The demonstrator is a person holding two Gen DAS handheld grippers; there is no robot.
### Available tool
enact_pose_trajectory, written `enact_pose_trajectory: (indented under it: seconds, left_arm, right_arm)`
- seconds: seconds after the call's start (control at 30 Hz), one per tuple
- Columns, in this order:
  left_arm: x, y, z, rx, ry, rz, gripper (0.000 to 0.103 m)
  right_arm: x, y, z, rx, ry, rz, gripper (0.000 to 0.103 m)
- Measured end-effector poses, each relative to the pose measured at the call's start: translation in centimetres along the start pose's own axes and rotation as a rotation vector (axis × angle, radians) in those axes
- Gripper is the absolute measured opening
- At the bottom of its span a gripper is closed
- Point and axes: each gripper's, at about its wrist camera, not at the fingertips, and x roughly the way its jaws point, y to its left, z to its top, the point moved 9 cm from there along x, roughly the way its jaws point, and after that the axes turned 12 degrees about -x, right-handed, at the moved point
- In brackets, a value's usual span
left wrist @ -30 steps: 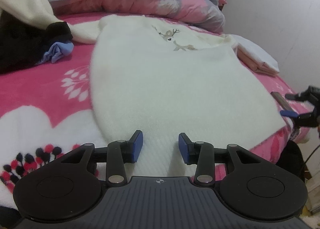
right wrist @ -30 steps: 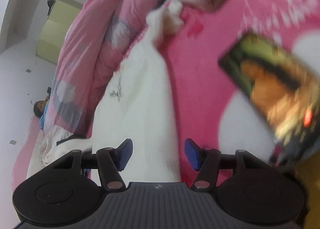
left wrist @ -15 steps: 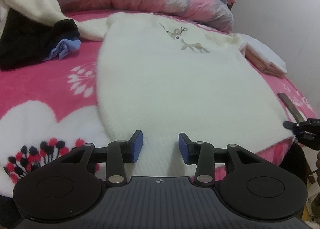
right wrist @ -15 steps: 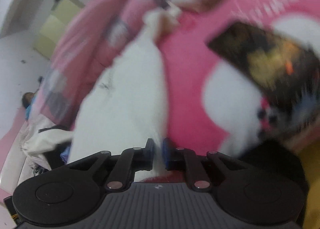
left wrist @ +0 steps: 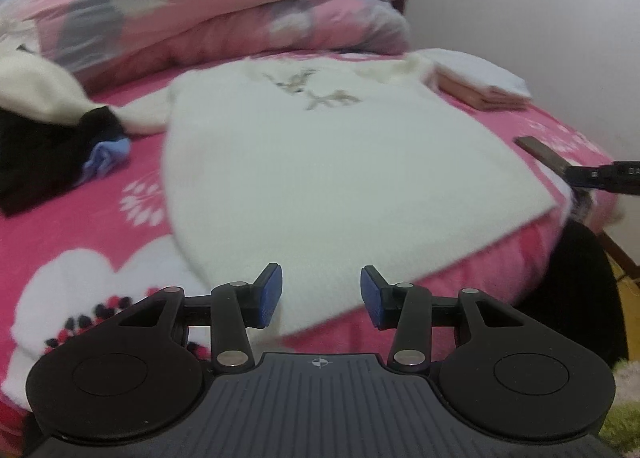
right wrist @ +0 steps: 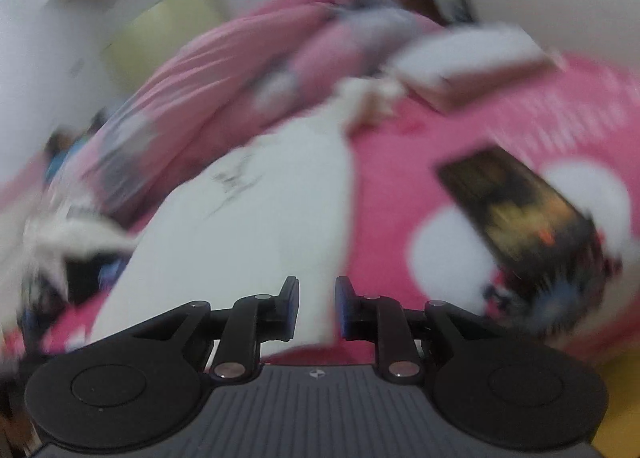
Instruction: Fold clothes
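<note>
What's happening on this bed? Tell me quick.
A person holds a gripper in each hand over a white sweater spread flat on a pink blanket. The left gripper is open at the near hem, holding nothing. The right gripper, in a blurred view, is part open at the sweater's right corner. No fold is made yet.

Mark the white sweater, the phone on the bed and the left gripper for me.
white sweater (left wrist: 320,162): left wrist view, middle of its body.
phone (right wrist: 516,214): right wrist view, centre of its blurred screen.
left gripper (left wrist: 321,296): left wrist view, gap midway between its open jaws.
</note>
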Motion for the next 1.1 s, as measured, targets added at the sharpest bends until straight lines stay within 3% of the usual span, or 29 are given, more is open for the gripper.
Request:
enact_pose_trajectory:
  seconds: [0.13, 0.27, 0.43, 0.67, 1.1]
  left_arm:
    - [0.0, -1.5, -1.0, 0.051, 0.0, -0.035, 0.043]
    - [0.7, -2.8, -2.3, 0.112, 0.009, -0.042, 0.044]
    - [1.6, -4.2, -3.0, 0.239, -0.003, -0.014, 0.044]
    - [2.4, -5.0, -2.8, 0.297, -0.03, -0.005, 0.043]
    - [3.2, -6.0, -1.9, 0.299, -0.051, 0.004, 0.043]
  right_arm:
    - [1.2, 4.2, -1.3, -0.051, 0.102, 0.136, 0.022]
    - [3.7, 5.9, -3.4, 0.077, 0.212, 0.229, 0.022]
    - [5.6, 6.0, -4.2, 0.205, 0.252, 0.26, 0.022]
    - [6.0, 4.7, -3.2, 0.395, 0.198, 0.337, 0.022]
    - [7.7, 2.6, -2.6, 0.738, 0.126, 0.488, 0.022]
